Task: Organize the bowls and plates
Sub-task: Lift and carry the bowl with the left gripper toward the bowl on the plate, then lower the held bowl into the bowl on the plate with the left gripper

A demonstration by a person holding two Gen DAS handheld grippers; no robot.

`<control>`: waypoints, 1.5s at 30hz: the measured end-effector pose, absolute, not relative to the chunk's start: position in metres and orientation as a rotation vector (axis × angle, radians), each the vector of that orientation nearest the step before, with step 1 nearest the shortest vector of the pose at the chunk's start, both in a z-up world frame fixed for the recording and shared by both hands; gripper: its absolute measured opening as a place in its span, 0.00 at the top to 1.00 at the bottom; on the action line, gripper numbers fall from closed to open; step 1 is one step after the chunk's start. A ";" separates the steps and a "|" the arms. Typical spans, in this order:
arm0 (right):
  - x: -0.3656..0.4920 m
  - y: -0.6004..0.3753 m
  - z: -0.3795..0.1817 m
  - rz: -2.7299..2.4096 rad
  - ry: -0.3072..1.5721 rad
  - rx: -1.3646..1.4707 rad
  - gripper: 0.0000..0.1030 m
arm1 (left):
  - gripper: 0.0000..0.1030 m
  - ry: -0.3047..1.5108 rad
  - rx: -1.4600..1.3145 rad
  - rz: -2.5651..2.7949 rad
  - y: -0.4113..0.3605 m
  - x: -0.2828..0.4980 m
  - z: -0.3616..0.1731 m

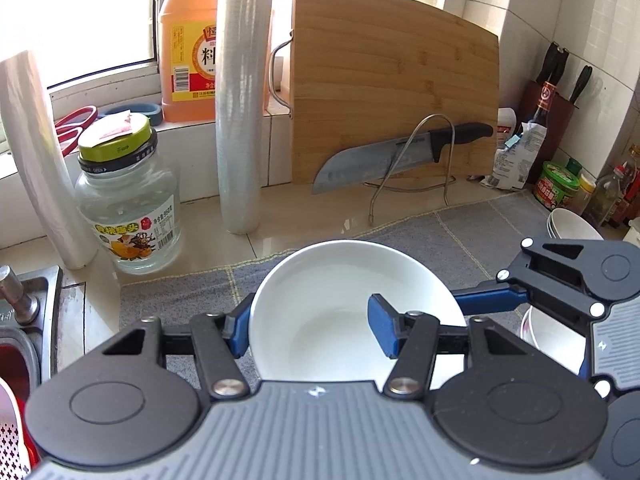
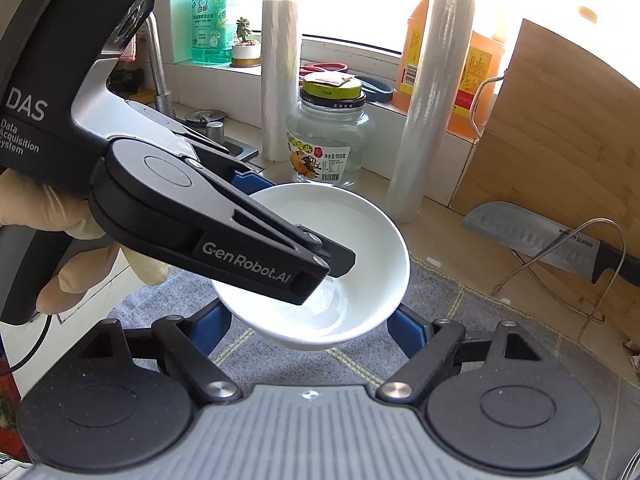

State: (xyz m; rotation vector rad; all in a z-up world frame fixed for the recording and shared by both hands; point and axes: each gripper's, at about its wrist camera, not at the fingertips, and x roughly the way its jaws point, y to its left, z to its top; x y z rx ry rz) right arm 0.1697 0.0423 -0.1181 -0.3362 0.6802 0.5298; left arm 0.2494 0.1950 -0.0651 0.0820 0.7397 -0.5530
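A white bowl (image 1: 340, 300) hangs above the grey mat (image 1: 420, 236), held from two sides. My left gripper (image 1: 310, 330) is shut on its rim, with one blue pad inside the bowl and the other outside its left wall. In the right wrist view the same bowl (image 2: 352, 240) sits between the blue fingers of my right gripper (image 2: 310, 330), which press on its lower sides. The right gripper's finger (image 1: 488, 301) reaches the bowl's right edge. A gloved hand (image 2: 80, 232) holds the left gripper. More white bowls (image 1: 572, 224) are stacked at the far right, and another white dish (image 1: 552, 336) lies below the right gripper.
A bamboo cutting board (image 1: 392, 92) leans on the wall with a knife (image 1: 384, 156) on a wire rack. A glass jar (image 1: 128, 200), two cling-film rolls (image 1: 240, 120) and an orange jug (image 1: 192, 48) stand at the back left. The sink (image 1: 24, 320) is left; bottles (image 1: 560, 184) crowd the right.
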 end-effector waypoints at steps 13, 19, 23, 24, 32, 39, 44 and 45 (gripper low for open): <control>0.133 0.006 -0.113 0.491 0.667 -0.310 0.14 | 0.44 0.723 0.105 -0.605 0.161 0.217 -0.054; 0.116 -0.014 -0.113 0.457 0.670 -0.301 0.14 | 0.44 0.723 0.116 -0.650 0.142 0.204 -0.053; 0.107 -0.027 -0.112 0.435 0.674 -0.294 0.14 | 0.44 0.724 0.125 -0.680 0.130 0.196 -0.053; 0.104 -0.030 -0.111 0.428 0.674 -0.294 0.14 | 0.44 0.724 0.127 -0.689 0.127 0.194 -0.054; 0.092 -0.055 -0.110 0.370 0.680 -0.288 0.14 | 0.44 0.725 0.141 -0.754 0.098 0.187 -0.053; 0.083 -0.075 -0.109 0.311 0.687 -0.268 0.14 | 0.44 0.717 0.153 -0.813 0.071 0.183 -0.051; 0.076 -0.083 -0.108 0.271 0.687 -0.257 0.14 | 0.44 0.714 0.170 -0.854 0.052 0.182 -0.051; 0.074 -0.085 -0.108 0.264 0.688 -0.254 0.14 | 0.44 0.715 0.171 -0.862 0.049 0.182 -0.052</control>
